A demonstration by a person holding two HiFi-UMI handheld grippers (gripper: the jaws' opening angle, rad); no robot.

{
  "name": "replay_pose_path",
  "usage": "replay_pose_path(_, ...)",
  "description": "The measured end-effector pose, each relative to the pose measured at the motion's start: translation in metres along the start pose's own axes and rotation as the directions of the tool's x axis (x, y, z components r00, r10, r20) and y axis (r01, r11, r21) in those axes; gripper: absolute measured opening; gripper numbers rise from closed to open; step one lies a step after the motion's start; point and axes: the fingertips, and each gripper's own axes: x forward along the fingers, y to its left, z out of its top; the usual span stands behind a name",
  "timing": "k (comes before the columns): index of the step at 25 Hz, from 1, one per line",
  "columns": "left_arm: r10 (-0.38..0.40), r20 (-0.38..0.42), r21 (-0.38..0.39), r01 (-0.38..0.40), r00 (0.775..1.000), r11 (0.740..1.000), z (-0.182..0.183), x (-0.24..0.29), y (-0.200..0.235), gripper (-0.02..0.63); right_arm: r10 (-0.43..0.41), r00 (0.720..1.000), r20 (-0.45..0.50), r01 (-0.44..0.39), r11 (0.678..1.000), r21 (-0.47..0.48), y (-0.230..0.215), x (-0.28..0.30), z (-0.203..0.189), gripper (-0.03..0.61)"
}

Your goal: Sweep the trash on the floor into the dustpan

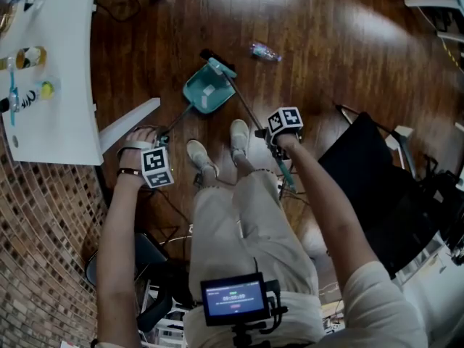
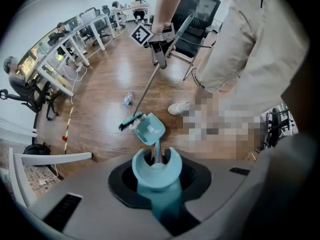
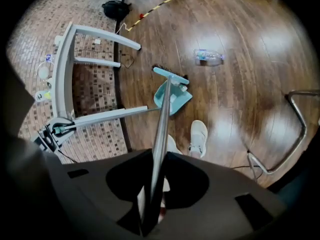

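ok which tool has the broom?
The right tool: it is shut on the metal pole of the broom. The left tool holds the teal handle of the dustpan instead.

Head view steeply down, L/R gripper views along jaws, all share dustpan [image 1: 207,93]

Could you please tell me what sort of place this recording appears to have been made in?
Most likely an open-plan office: rows of white desks with seated people at them, a black office chair, and a polished wooden floor.
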Motion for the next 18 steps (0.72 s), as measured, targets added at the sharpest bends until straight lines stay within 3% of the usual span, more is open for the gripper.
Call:
replay_pose_path(13, 0.0, 0.007, 0.006, 0.0, 1.0, 1.0, -0.002, -0.001, 0.004, 0.081, 0.05, 0.99, -0.133, -0.058, 0.997, -0.059, 0.024, 0.017, -0.084, 0.1)
replay_pose_path(18, 0.002, 0.009, 0.013, -0.002, 1.0, 1.0, -0.001, -0.001, 0.003, 0.081, 0.085, 0.991, -0.105, -0.095, 0.991, -0.095, 0.044, -0.006, -0.094, 0.1)
